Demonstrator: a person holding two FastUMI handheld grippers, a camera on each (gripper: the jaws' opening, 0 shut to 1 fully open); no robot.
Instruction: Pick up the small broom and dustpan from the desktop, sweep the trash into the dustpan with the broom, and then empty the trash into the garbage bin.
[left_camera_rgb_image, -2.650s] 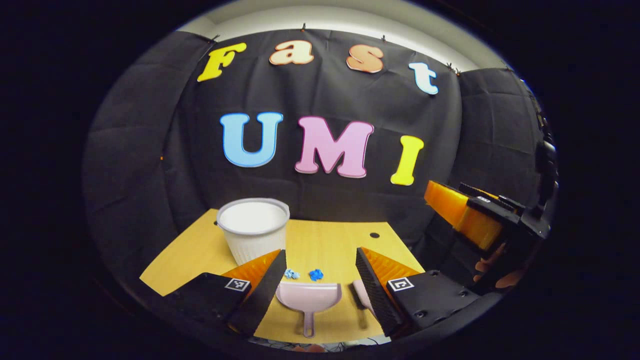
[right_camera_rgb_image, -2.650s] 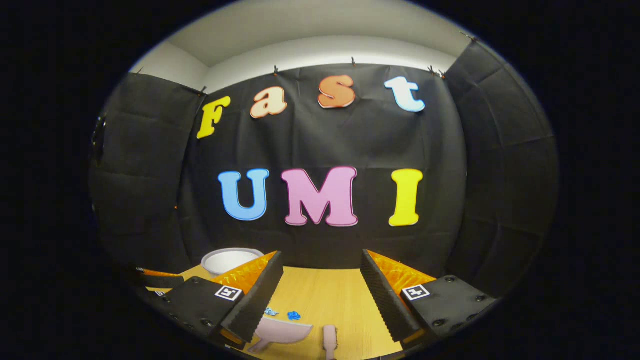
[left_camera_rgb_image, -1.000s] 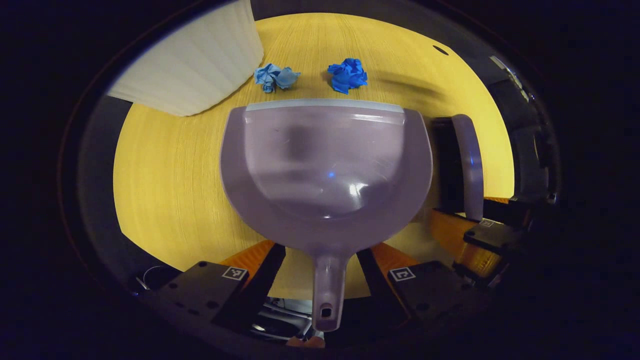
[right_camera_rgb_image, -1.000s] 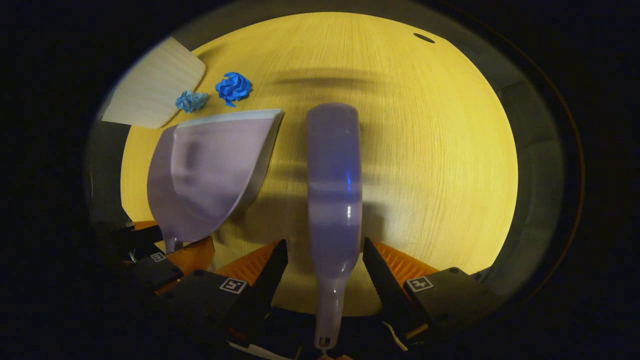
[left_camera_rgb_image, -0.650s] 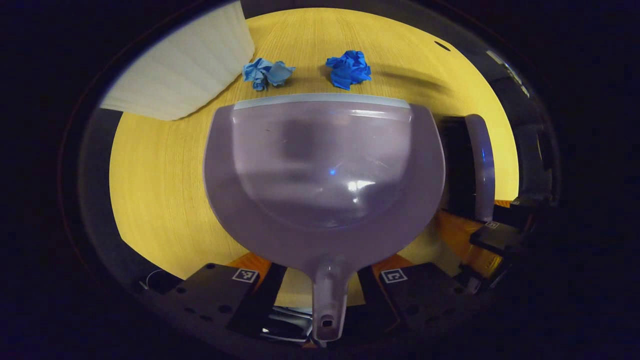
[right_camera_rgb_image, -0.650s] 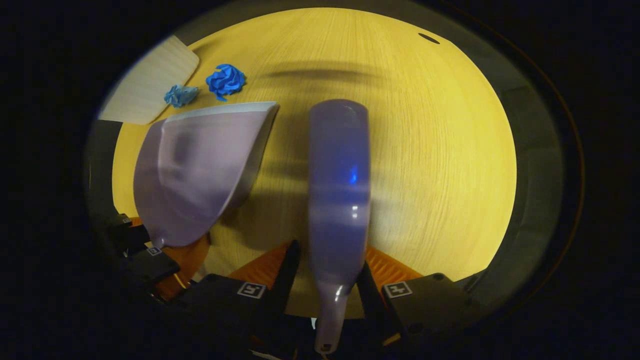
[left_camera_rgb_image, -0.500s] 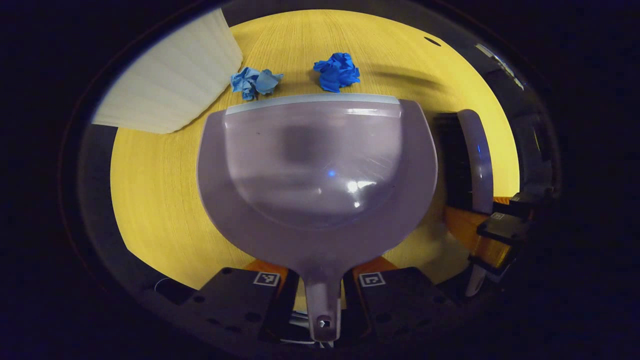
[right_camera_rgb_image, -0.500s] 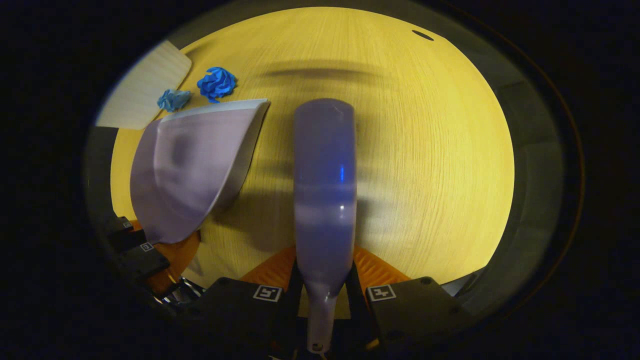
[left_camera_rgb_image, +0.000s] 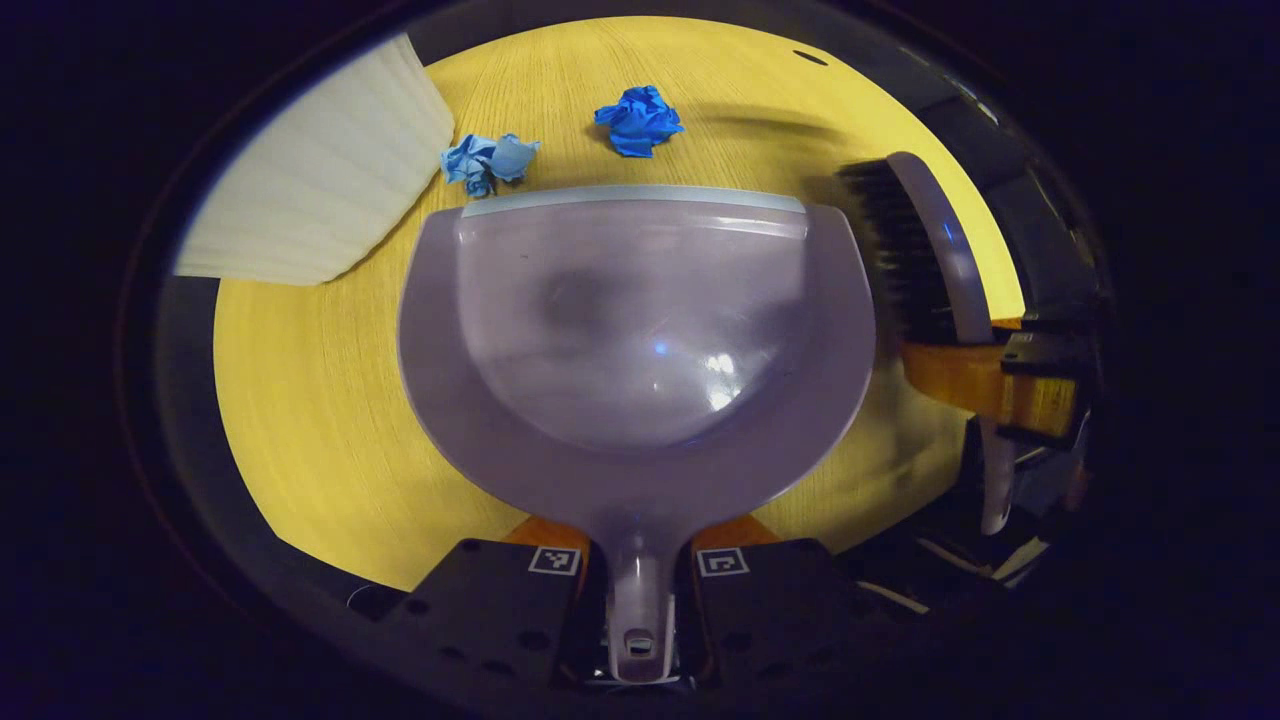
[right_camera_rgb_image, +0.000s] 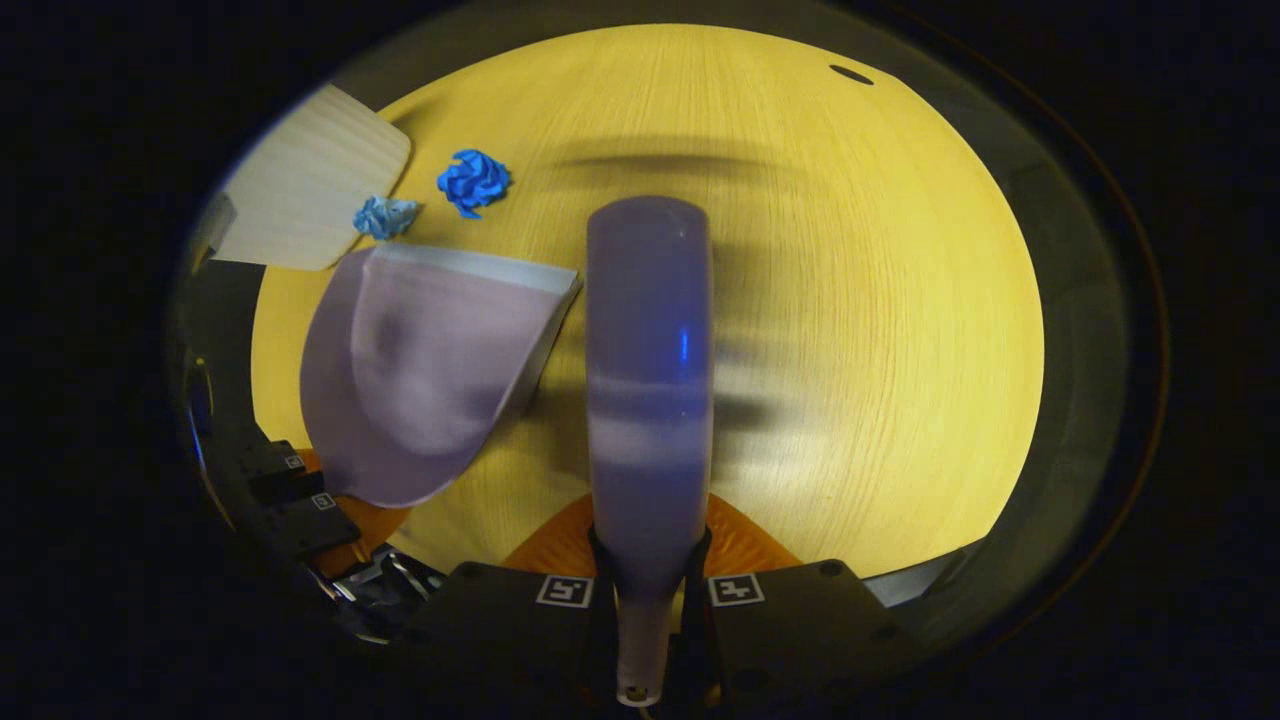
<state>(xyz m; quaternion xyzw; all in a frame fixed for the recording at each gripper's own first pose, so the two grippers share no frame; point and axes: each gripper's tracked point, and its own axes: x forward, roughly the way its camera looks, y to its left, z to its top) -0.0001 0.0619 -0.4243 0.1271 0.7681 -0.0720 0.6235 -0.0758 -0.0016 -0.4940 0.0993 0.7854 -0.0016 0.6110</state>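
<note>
The pale lilac dustpan (left_camera_rgb_image: 640, 320) lies on the yellow desktop, and my left gripper (left_camera_rgb_image: 640, 600) is shut on its handle. Two blue crumpled paper wads (left_camera_rgb_image: 487, 162) (left_camera_rgb_image: 638, 120) lie just beyond the pan's front lip. The lilac broom (right_camera_rgb_image: 648, 360) points straight ahead, my right gripper (right_camera_rgb_image: 648, 590) shut on its handle. In the left gripper view the broom (left_camera_rgb_image: 925, 250) shows its dark bristles at the right of the pan, held by the right gripper (left_camera_rgb_image: 1000, 385). The right gripper view has the dustpan (right_camera_rgb_image: 430, 370) at left and the wads (right_camera_rgb_image: 385, 216) (right_camera_rgb_image: 473, 182) past it.
The white ribbed garbage bin (left_camera_rgb_image: 320, 200) stands at the far left, close to the lighter wad, and appears as the bin (right_camera_rgb_image: 310, 205) in the right gripper view. A small dark hole (right_camera_rgb_image: 851, 74) sits near the desktop's far edge. Open desktop (right_camera_rgb_image: 880, 330) lies right of the broom.
Both grippers came down from above the desk and closed: the left on the dustpan handle, the right on the broom handle. The broom now sits higher and tilted beside the pan.
</note>
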